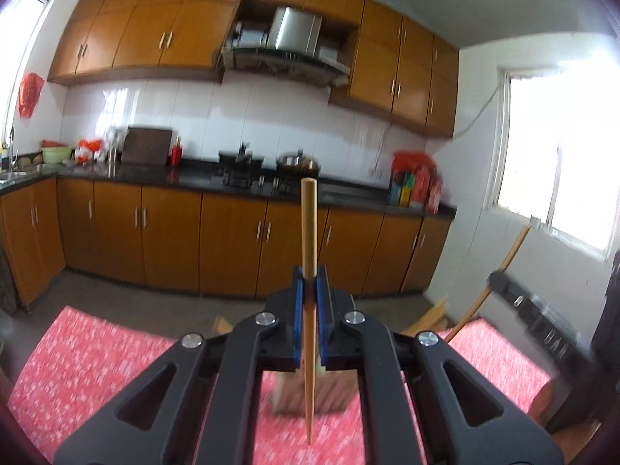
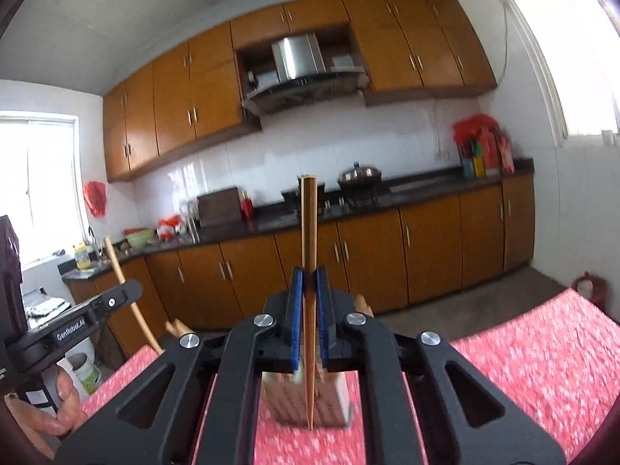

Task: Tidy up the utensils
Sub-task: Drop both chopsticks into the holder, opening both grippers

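Observation:
My left gripper (image 1: 309, 285) is shut on a wooden chopstick (image 1: 309, 224) that stands upright between the blue pads, thin tip down over a blurred wooden utensil holder (image 1: 329, 393) on the red patterned tablecloth (image 1: 97, 368). My right gripper (image 2: 309, 285) is shut on another wooden chopstick (image 2: 309, 224), also upright, its tip over the same perforated holder (image 2: 333, 399). The right gripper shows in the left wrist view (image 1: 515, 298) at the right with its chopstick. The left gripper shows in the right wrist view (image 2: 97, 310) at the left, held by a hand.
The table with the red cloth (image 2: 542, 348) is below both grippers. Beyond it is bare floor, then orange kitchen cabinets (image 1: 170, 232) under a dark counter (image 1: 348, 190) with a stove and pots. Windows are on both side walls. A dark chair back (image 1: 608, 348) is at the right.

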A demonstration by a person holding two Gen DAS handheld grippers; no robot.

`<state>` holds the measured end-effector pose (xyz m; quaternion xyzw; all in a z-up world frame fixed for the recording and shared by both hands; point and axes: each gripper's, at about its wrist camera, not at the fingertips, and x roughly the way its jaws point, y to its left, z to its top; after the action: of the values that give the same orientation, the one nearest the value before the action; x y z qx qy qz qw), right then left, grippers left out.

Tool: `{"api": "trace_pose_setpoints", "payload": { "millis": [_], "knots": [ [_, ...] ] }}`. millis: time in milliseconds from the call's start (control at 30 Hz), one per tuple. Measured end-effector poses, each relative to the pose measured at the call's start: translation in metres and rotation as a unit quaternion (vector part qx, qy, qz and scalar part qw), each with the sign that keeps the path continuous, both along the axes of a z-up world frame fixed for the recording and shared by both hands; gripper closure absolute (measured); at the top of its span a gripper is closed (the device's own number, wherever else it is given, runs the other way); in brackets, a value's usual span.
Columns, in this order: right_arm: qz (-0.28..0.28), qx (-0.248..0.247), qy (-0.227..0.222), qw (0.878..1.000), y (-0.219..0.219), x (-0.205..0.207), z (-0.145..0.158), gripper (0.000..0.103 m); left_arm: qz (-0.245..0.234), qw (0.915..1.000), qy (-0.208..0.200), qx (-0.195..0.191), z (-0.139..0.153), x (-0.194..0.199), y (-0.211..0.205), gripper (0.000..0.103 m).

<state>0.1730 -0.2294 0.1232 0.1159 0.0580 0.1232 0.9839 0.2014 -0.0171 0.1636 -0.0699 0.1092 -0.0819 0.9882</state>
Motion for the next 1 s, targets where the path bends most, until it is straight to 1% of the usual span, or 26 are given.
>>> {"api": "trace_pose_setpoints", "payload": {
  "millis": [33,100,167,233,333,400,533,667,733,800,867,933,1000],
  "knots": [
    [-0.001,0.004,-0.008,1.0,0.002,0.005,0.005,0.095,0.004,0.9998,-0.017,-0.002,0.009,0.005,-0.005,0.096],
    [-0.006,0.009,-0.025,1.0,0.004,0.016,0.012,0.095,0.011,0.9992,-0.038,-0.004,0.021,0.014,-0.01,0.096],
    [-0.011,0.012,-0.032,0.999,0.005,0.025,0.014,0.095,0.022,0.9985,-0.05,-0.01,0.028,0.025,-0.014,0.096],
    [-0.015,0.016,-0.032,0.999,0.004,0.035,0.012,0.095,0.035,0.9973,-0.063,-0.016,0.031,0.037,-0.016,0.096],
    [-0.023,0.015,-0.026,0.999,0.005,0.047,-0.001,0.095,0.046,0.9959,-0.075,-0.021,0.024,0.052,-0.017,0.096],
    [-0.024,0.012,-0.013,1.0,0.007,0.055,-0.013,0.095,0.048,0.996,-0.074,-0.019,0.016,0.059,-0.017,0.096],
    [-0.021,0.002,0.01,1.0,0.014,0.064,-0.03,0.095,0.042,0.9978,-0.047,-0.019,-0.011,0.078,-0.02,0.096],
    [-0.015,-0.005,0.023,1.0,0.014,0.065,-0.037,0.095,0.034,0.999,-0.015,-0.023,-0.03,0.088,-0.016,0.095],
    [-0.015,-0.003,0.027,1.0,0.013,0.063,-0.037,0.094,0.036,0.9991,-0.006,-0.024,-0.033,0.09,-0.013,0.093],
    [-0.017,-0.004,0.029,0.999,0.01,0.06,-0.035,0.089,0.037,0.9991,-0.002,-0.022,-0.033,0.086,-0.007,0.083],
    [-0.02,-0.005,0.026,0.999,0.009,0.057,-0.03,0.074,0.04,0.999,-0.003,-0.018,-0.029,0.08,-0.003,0.081],
    [-0.026,-0.009,0.021,0.999,0.009,0.051,-0.024,0.073,0.044,0.9989,-0.004,-0.014,-0.024,0.072,0.002,0.079],
    [-0.029,-0.011,0.021,0.999,0.006,0.045,-0.02,0.072,0.047,0.9988,-0.006,-0.011,-0.019,0.061,0.008,0.074]
  ]
}}
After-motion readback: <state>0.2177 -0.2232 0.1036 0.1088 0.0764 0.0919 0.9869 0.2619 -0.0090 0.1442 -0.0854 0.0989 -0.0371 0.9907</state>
